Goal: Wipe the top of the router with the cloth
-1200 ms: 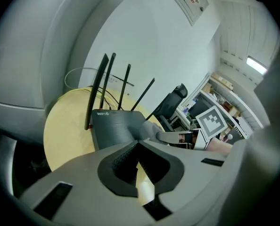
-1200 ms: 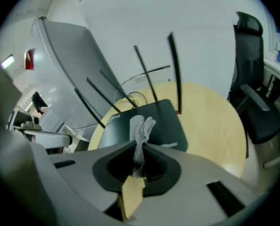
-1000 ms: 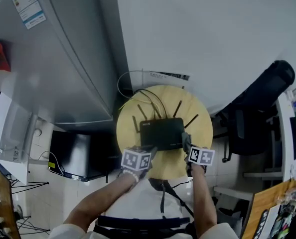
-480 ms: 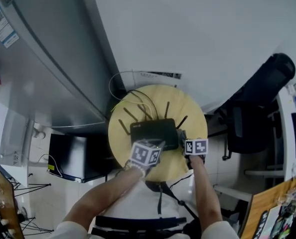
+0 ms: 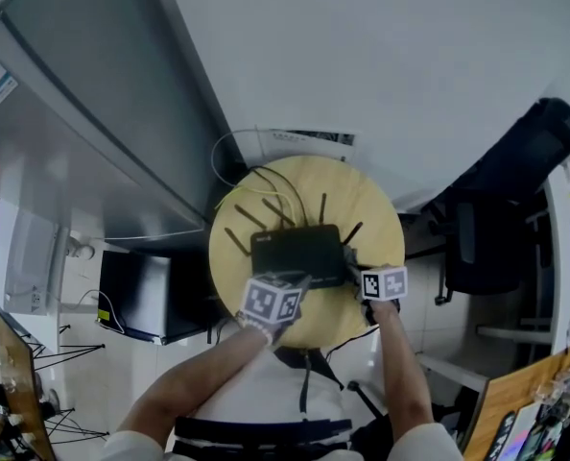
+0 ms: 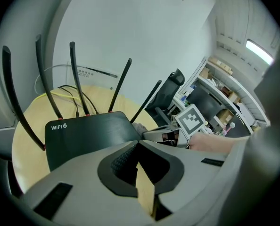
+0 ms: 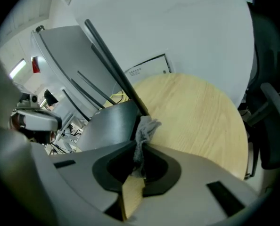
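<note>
A black router (image 5: 297, 254) with several upright antennas lies on a round wooden table (image 5: 367, 214). In the left gripper view its top (image 6: 86, 135) reads "WIFI6". My left gripper (image 5: 293, 282) hangs over the router's near edge. Its jaws (image 6: 139, 144) are shut with nothing between them. My right gripper (image 5: 352, 263) is at the router's right end, shut on a small grey cloth (image 7: 145, 128). The cloth bunches against the router's side (image 7: 109, 126), beside the foot of an antenna. From the left gripper view the cloth (image 6: 139, 127) shows as a small grey lump at the router's right corner.
Yellow and black cables (image 5: 266, 192) run off behind the router to the wall. A tall grey cabinet (image 5: 83, 133) stands to the left, a black box (image 5: 141, 296) on the floor beside it. A black office chair (image 5: 501, 209) is at the right.
My left gripper has shifted right, closer over the router's near edge. My right gripper has edged forward along the router's right end. The head view has swung a little.
</note>
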Available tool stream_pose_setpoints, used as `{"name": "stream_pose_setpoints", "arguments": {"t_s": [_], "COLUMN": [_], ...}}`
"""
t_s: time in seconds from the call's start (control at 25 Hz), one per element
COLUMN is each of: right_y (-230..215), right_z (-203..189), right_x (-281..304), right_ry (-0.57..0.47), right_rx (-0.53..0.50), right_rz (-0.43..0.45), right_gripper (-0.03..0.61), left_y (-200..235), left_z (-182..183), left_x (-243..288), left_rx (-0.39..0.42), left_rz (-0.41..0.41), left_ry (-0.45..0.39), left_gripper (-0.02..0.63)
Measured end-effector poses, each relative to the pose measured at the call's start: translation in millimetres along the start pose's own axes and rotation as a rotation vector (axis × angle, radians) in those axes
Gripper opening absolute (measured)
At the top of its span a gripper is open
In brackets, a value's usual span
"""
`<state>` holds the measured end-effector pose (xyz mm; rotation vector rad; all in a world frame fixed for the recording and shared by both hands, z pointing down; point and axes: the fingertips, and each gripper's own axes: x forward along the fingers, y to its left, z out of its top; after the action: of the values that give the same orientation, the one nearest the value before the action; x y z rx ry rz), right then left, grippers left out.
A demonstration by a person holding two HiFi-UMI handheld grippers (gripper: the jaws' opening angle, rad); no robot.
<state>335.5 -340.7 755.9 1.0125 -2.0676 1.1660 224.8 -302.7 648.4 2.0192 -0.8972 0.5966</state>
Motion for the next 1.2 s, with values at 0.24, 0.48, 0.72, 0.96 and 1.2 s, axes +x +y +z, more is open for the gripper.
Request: {"name": "stream_pose_setpoints", "arguments": {"t_s": [0.24, 0.48, 0.72, 0.96, 1.2], "right_y": [9.1, 23.1, 43.4, 71.4, 114.9], "right_z": [-17.4, -38.7, -57.8, -64.4, -68.2], "right_x": [-13.1, -22.0, -22.2, -4.3, 22.7], "right_ry": [0.010, 0.004, -0.050, -0.102, -0.108], "right_rx": [-0.050, -0.067, 0.017, 0.052, 0.063], "right_rz": [0.034, -0.001, -0.077, -0.144, -0.123], "right_gripper": [0.043, 0.043, 0.043, 0.043, 0.042], "left_y": [2.2, 6.0, 20.0, 52.1, 88.8], "left_z": [-1.7, -7.0, -24.9, -39.0, -63.8], "left_x": [1.3, -3.9, -31.7, -71.5, -110.6], "left_rx": [-0.009, -0.005, 0.026, -0.013, -0.059], "left_rz": [0.004, -0.020, -0.066, -0.068, -0.026], "left_ry": [0.005, 0.010, 0.032, -0.003, -0.017], "left_gripper": [-0.003, -0.003, -0.003, -0.003, -0.003]}}
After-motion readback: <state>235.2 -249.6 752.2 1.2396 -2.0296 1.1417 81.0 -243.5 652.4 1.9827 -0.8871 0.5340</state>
